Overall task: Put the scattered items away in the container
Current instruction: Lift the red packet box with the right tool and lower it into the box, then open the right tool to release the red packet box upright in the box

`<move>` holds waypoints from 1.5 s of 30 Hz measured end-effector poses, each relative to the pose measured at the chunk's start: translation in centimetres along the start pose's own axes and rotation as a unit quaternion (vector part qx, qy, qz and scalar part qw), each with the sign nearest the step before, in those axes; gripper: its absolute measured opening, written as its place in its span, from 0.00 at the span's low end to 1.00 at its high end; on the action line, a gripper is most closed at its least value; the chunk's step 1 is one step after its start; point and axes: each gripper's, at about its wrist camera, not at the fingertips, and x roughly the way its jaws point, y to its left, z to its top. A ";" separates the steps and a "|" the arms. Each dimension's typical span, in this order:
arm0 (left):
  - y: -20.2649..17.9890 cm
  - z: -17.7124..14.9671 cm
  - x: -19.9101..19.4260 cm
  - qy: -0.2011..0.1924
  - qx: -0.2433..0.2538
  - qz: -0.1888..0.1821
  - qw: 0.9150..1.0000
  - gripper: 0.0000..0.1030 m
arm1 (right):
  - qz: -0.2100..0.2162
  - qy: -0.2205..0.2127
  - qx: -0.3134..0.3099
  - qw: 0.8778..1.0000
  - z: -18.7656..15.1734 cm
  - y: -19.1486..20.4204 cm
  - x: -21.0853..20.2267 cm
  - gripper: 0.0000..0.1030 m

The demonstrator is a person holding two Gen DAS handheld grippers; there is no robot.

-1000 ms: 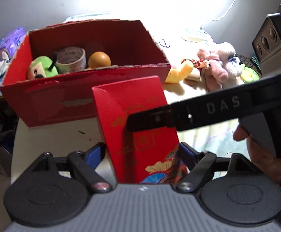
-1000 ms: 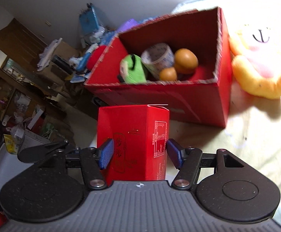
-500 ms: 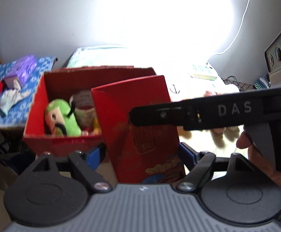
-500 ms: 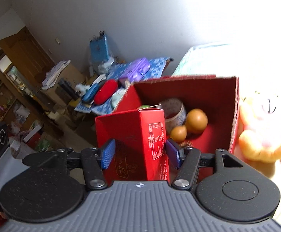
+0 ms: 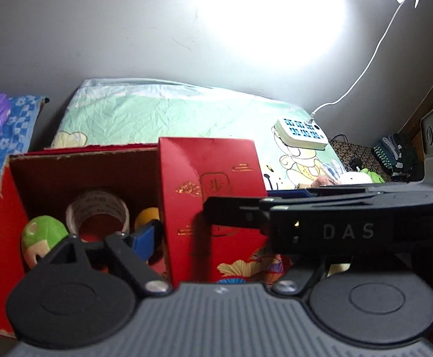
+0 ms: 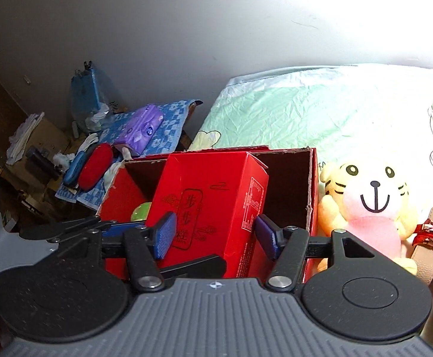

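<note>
A red carton box [image 5: 210,178] with gold print is held up between both grippers. It leans to the right over the open red cardboard container [image 6: 312,196]. My left gripper [image 5: 216,238] is shut on the box, its right pad hidden behind the right gripper's black finger [image 5: 350,229]. In the right wrist view, my right gripper [image 6: 215,236] presses its blue pads [image 6: 164,235] on the box's sides. The left gripper's fingers [image 6: 67,229] show beside and under the box. Inside the container [image 5: 5,208] lie a green plush toy [image 5: 42,238], a tape roll [image 5: 97,211] and an orange ball [image 5: 146,217].
A yellow and pink tiger plush [image 6: 371,208] sits right beside the container on the green sheet [image 5: 156,113]. A white power strip [image 5: 301,129] lies farther back on the right. On the left, a blue cloth carries a purple pack [image 6: 142,128] and a red case [image 6: 95,166].
Both grippers have lifted the red box from the surface in front of the container and carried it forward over the opening. The box now leans to the right.
</note>
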 end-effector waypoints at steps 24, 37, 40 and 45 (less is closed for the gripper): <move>3.0 -0.7 8.8 0.107 -0.034 -0.077 0.991 0.77 | -0.138 0.054 -0.041 0.988 1.7 -0.1 5.6 0.48; 2.7 -1.5 10.5 0.140 -0.020 -0.065 0.988 0.77 | -0.116 0.082 -0.015 0.990 0.6 -0.1 5.5 0.48; 2.6 -1.5 10.5 0.138 -0.016 -0.067 0.988 0.78 | -0.116 0.085 -0.018 0.989 0.5 -0.1 5.7 0.46; 2.1 -1.5 10.9 0.147 -0.003 -0.061 0.987 0.82 | -0.122 0.090 -0.032 0.988 0.5 0.2 6.0 0.46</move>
